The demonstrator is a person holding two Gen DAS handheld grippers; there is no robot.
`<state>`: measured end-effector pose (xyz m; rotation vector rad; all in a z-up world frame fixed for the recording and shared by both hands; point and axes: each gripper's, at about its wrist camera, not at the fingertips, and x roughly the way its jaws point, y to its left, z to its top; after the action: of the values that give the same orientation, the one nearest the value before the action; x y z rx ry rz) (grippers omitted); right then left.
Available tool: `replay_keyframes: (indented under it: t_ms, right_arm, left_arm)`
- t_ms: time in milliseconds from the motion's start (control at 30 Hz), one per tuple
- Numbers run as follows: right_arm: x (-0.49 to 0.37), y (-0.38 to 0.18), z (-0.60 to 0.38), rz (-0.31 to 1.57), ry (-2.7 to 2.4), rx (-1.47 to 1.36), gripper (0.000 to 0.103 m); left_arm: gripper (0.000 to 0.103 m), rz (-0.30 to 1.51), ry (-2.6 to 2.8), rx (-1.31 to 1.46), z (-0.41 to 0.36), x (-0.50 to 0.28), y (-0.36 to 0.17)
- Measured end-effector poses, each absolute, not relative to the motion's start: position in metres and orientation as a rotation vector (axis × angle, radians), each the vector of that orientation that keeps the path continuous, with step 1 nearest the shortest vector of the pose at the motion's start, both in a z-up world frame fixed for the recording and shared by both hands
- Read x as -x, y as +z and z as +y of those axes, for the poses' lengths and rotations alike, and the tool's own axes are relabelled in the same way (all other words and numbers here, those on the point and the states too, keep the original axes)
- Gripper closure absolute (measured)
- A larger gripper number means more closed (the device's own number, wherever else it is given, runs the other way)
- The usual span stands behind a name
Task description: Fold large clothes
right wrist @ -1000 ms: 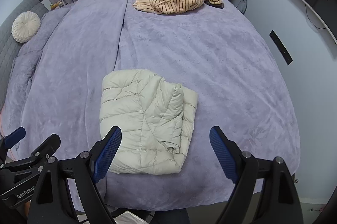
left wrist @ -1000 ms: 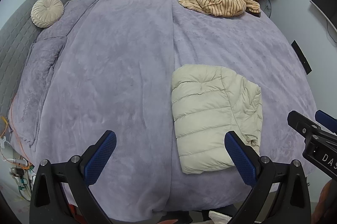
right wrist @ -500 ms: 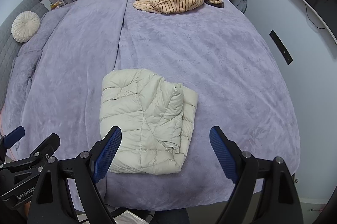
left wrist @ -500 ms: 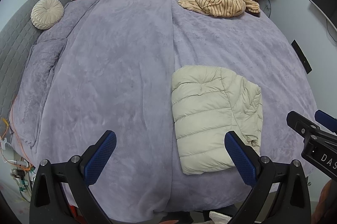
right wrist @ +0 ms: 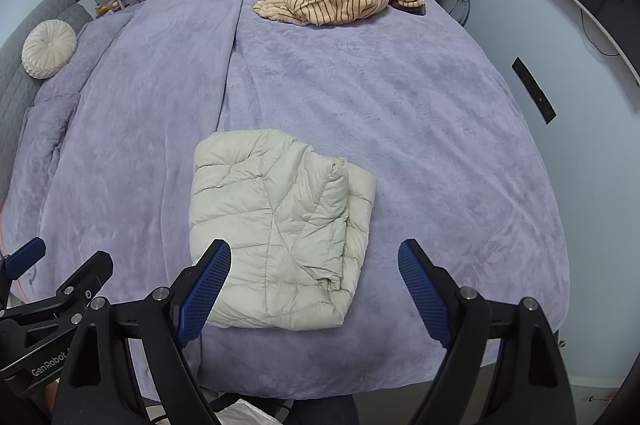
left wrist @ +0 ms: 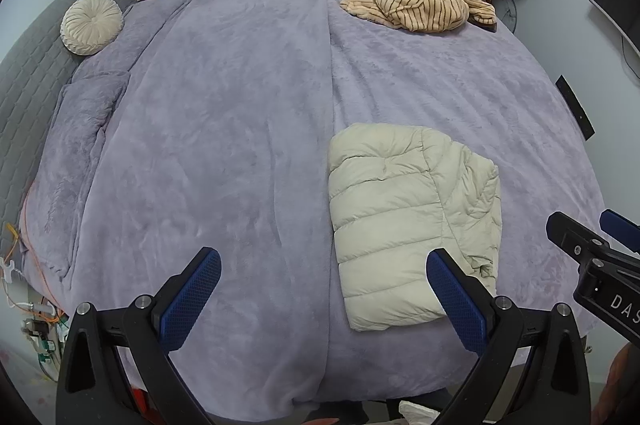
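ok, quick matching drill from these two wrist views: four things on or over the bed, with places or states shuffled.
Things:
1. cream quilted puffer jacket
2. tan striped fleece garment
3. round cream pleated cushion
4. right hand-held gripper

States:
A. crumpled heap at the far edge
B. jaws open, nothing held
C. folded, near edge
D. against the grey headboard

Pairs: 1-C, 2-A, 3-D, 4-B
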<state>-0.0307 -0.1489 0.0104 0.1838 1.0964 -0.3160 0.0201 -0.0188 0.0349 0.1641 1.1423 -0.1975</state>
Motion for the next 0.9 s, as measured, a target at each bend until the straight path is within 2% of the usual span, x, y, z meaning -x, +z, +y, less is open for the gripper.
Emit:
replay_keyframes:
  t_ms: [900]
  right_arm:
    - [0.0317,0.0103,-0.1479,1.098,-0.317,-0.182,0.015]
  left_arm:
    - [0.000,1.146,-0.199,-0.165,-0.0169,-0.0180,0.0367]
